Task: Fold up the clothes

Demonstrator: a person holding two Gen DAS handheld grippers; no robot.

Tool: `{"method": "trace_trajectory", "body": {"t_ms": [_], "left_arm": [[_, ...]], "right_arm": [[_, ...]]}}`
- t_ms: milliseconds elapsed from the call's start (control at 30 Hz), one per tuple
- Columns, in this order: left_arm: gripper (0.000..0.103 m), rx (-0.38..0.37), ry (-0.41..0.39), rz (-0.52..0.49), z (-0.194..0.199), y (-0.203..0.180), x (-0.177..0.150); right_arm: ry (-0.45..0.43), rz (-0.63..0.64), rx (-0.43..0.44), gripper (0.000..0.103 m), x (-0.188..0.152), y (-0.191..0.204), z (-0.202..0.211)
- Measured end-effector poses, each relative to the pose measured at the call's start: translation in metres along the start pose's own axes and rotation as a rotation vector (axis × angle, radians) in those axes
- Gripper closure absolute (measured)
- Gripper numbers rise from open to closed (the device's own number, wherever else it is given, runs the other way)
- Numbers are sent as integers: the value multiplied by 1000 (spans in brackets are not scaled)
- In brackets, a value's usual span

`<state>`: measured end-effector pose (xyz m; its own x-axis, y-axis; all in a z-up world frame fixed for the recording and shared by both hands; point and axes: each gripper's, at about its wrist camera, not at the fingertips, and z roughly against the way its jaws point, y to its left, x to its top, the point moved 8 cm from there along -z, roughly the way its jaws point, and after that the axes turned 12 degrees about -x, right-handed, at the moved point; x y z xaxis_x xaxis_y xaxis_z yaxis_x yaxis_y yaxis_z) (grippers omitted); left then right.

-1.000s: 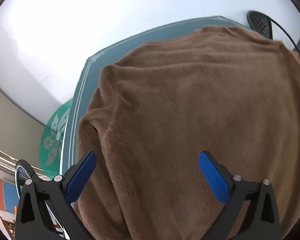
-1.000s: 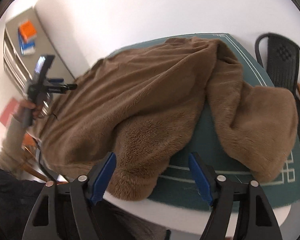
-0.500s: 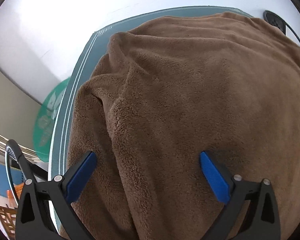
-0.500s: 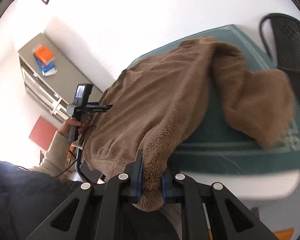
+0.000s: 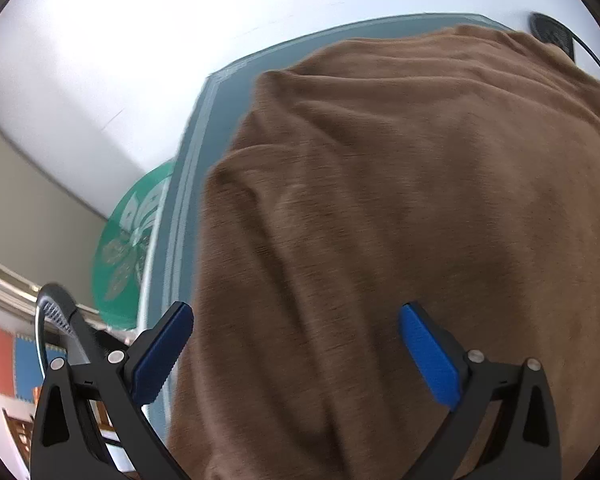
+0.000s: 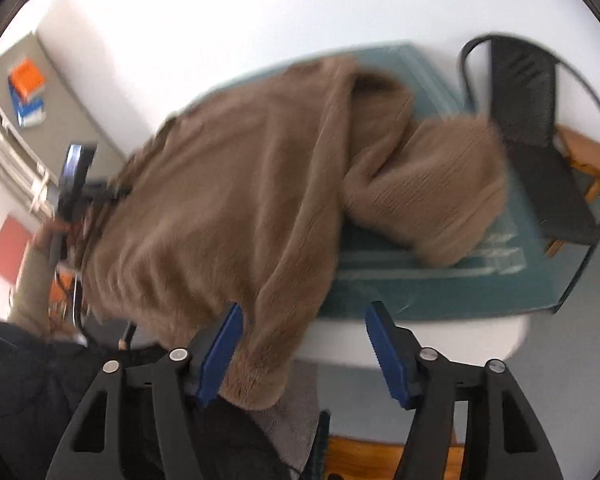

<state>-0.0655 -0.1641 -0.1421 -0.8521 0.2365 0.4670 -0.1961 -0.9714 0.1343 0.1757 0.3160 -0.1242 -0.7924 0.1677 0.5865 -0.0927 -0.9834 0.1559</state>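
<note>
Sprawling across the teal-green mat [image 6: 440,292] on the white bench [image 6: 460,340], the fluffy brown fleece garment [image 6: 227,208] has its near hem drooping off the bench edge between your right gripper [image 6: 304,346] fingers. Those fingers have just been opening and now stand wide; the hem brushes the blue pad of the left finger [image 6: 219,354] and stays clear of the other. Your left gripper [image 5: 295,346] hangs over the garment's broad brown body [image 5: 400,220], fingers spread wide and gripping nothing.

no text, label, brand or number can be read anywhere.
</note>
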Motion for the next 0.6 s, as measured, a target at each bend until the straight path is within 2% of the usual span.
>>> {"method": "trace_trajectory", "body": {"t_ms": [133, 200, 300, 367, 500, 567, 600], "left_arm": [[0, 7, -5, 72, 6, 27, -5], [0, 11, -7, 109, 9, 40, -8], [0, -1, -15, 153, 17, 55, -16], [0, -30, -21, 191, 21, 64, -24], [0, -64, -34, 275, 28, 83, -37], [0, -95, -40, 321, 25, 94, -39], [0, -134, -46, 342, 23, 96, -39]], "right_arm": [[-121, -45, 27, 37, 34, -2, 15], [-144, -37, 49, 37, 47, 10, 11], [-133, 6, 134, 37, 65, 39, -6], [-118, 51, 158, 31, 74, 59, -22], [-96, 141, 222, 30, 86, 108, -53], [-89, 180, 262, 30, 93, 133, -67], [-88, 191, 271, 30, 94, 142, -73]]}}
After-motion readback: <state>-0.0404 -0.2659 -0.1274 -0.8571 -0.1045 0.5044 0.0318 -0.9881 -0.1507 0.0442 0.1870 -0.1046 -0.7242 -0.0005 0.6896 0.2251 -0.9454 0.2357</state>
